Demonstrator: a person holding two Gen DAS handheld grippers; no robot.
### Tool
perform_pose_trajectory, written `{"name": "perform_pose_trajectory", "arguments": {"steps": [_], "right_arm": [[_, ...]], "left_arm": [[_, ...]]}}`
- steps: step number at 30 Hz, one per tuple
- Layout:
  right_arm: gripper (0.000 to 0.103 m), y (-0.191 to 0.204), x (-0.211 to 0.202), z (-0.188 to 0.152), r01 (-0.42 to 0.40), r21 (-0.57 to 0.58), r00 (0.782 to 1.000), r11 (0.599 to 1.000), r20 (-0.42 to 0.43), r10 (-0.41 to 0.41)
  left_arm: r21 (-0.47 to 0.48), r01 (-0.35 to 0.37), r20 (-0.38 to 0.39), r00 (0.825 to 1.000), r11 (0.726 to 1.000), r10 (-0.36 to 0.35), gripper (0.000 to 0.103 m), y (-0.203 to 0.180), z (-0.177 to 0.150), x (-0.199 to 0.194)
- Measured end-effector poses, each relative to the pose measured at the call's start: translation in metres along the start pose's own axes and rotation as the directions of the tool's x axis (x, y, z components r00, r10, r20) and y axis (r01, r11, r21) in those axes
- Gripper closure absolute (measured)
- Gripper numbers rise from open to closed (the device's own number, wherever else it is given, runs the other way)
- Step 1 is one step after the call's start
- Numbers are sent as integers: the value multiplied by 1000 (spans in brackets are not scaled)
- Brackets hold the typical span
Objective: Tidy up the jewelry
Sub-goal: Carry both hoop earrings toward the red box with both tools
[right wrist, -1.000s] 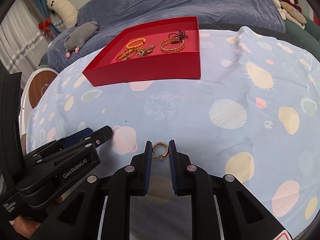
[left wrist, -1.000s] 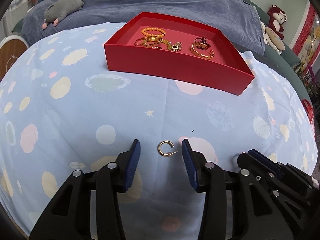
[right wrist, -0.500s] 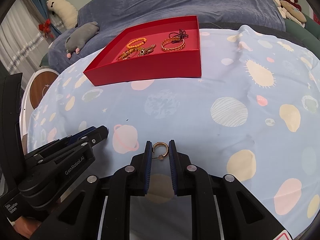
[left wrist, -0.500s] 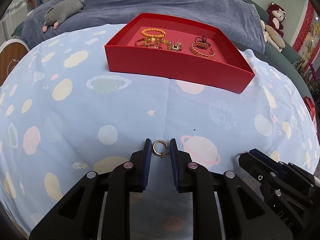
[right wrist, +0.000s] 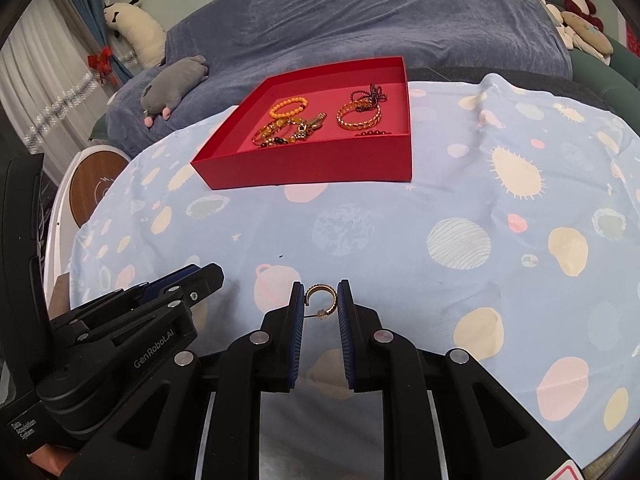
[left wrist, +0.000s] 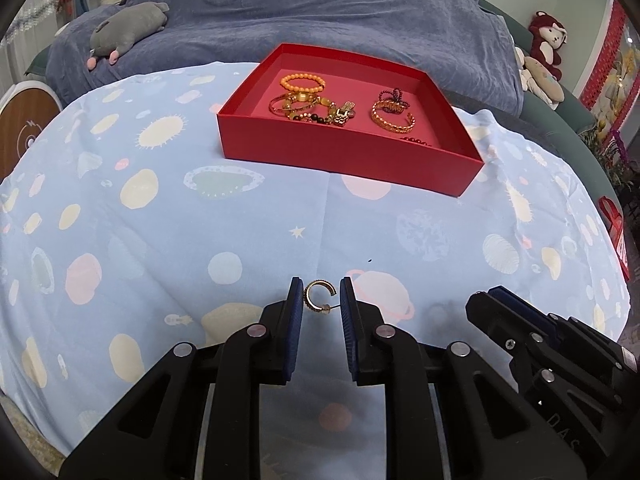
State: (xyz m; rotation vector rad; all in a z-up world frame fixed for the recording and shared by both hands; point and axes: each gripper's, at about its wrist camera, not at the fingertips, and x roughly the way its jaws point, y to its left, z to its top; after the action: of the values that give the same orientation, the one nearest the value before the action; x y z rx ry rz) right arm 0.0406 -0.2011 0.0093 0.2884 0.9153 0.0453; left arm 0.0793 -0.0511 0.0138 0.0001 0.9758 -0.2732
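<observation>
Each gripper is clamped on one gold hoop earring. The left gripper (left wrist: 320, 298) pinches the left earring (left wrist: 319, 297) across the hoop; its jaws have just been closing. The right gripper (right wrist: 319, 300) pinches the right earring (right wrist: 321, 300) likewise, which likely prevents rolling. The red tray (left wrist: 344, 160), at 12 o'clock, already holds bracelets and is the probable destination.

The box's (left wrist: 348, 160) near wall hides part of the red beads (left wrist: 416, 141). The tangled pieces (right wrist: 288, 130) are too small to tell apart. The round wooden thing (left wrist: 24, 136) at nine o'clock is cut off.
</observation>
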Motion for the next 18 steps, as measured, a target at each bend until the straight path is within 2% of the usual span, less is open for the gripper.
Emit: {"name": "perform_pose_trajectory", "arguments": {"steps": [18], "right_arm": [[87,9,-26,-6,-1,-7,1000,1000,31,2]], "left_arm": [[9,16,24,1000,1000,-16,85,-5,-9,-32]]}}
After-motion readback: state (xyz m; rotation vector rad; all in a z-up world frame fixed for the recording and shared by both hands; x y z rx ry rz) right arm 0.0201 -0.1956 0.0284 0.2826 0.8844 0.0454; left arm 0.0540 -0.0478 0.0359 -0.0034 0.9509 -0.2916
